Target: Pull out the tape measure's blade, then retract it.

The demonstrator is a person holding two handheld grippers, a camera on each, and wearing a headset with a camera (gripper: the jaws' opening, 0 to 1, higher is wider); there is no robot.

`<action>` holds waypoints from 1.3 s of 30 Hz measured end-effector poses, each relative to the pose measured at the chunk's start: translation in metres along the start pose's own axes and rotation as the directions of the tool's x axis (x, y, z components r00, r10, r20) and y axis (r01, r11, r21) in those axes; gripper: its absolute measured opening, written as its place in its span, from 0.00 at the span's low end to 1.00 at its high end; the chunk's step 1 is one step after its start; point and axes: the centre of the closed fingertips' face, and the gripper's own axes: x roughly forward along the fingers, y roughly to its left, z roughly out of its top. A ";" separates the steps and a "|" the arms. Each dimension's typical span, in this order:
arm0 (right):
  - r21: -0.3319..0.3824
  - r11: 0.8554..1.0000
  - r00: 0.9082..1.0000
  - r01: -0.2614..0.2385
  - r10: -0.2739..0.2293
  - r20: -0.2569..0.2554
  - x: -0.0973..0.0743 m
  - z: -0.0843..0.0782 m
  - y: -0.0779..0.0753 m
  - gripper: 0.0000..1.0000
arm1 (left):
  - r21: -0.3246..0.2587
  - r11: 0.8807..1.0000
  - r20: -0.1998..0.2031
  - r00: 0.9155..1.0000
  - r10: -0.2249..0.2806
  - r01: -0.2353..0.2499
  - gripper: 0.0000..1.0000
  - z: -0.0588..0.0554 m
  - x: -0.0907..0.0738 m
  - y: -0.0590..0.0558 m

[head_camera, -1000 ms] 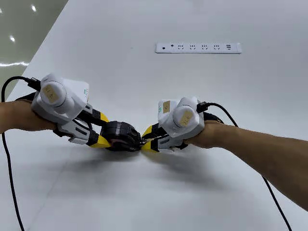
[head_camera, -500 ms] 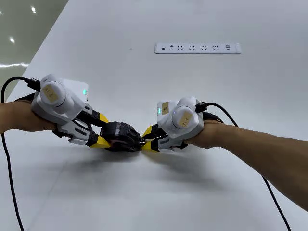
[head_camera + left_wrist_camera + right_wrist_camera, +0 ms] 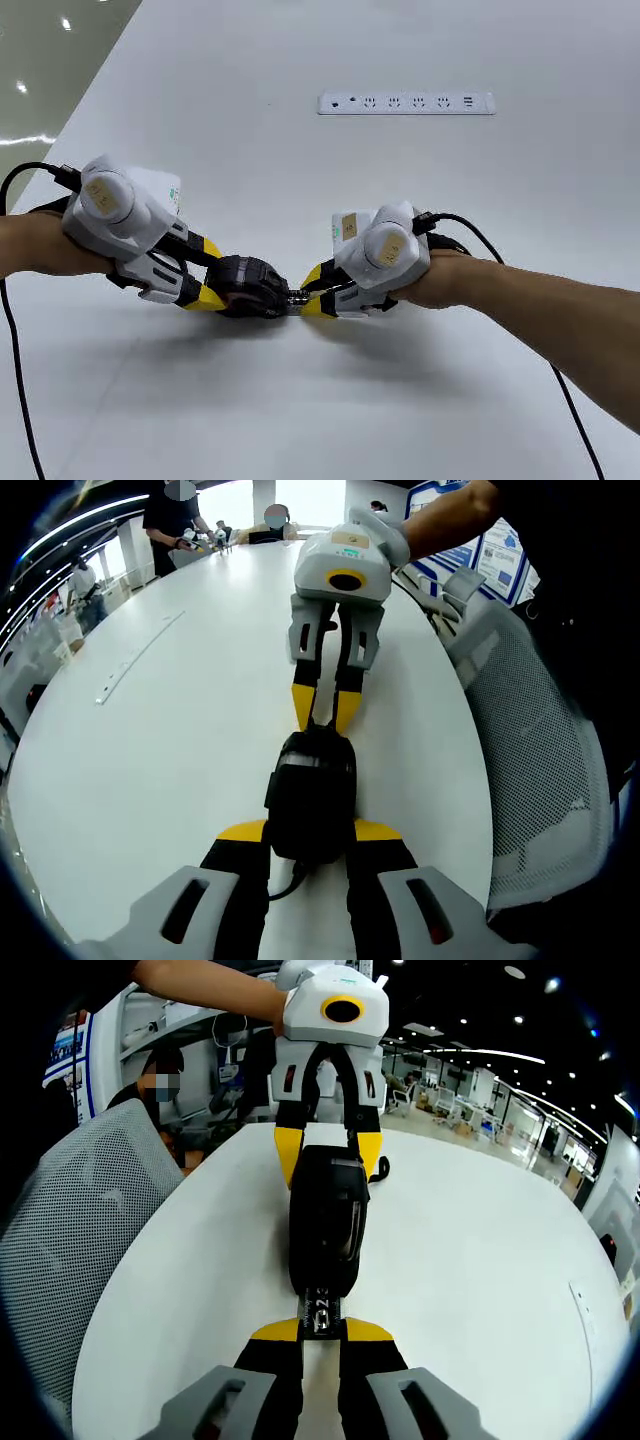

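A black tape measure (image 3: 247, 284) rests on the white table (image 3: 330, 400) with my left gripper (image 3: 212, 272) shut on its case from the left. In the left gripper view the case (image 3: 310, 795) sits between my yellow-tipped jaws (image 3: 310, 832). My right gripper (image 3: 312, 292) faces it from the right, shut on the tip of the blade (image 3: 298, 296). The right gripper view shows a short length of blade (image 3: 322, 1312) with printed numbers running from the case (image 3: 328, 1220) into my closed right gripper (image 3: 322, 1332).
A white power strip (image 3: 405, 103) lies at the far side of the table. Black cables (image 3: 15, 340) trail from both grippers. A grey mesh chair (image 3: 540, 750) stands by the table edge. People sit at the table's far end (image 3: 250, 525).
My right gripper has drawn slightly to the right, and a short piece of blade now shows between it and the case. The left gripper holds still.
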 end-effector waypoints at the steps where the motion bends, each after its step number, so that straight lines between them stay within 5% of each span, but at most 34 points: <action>1: 0.001 1.000 1.000 0.000 0.000 -0.001 -0.001 -0.001 0.000 0.09 | -0.001 1.000 0.000 1.000 0.000 0.000 0.23 0.000 0.000 0.000; 39: 0.012 1.000 0.999 0.007 -0.007 -0.042 -0.033 -0.031 0.003 0.09 | 0.016 1.000 -0.048 0.999 -0.008 0.009 0.23 -0.001 0.001 0.000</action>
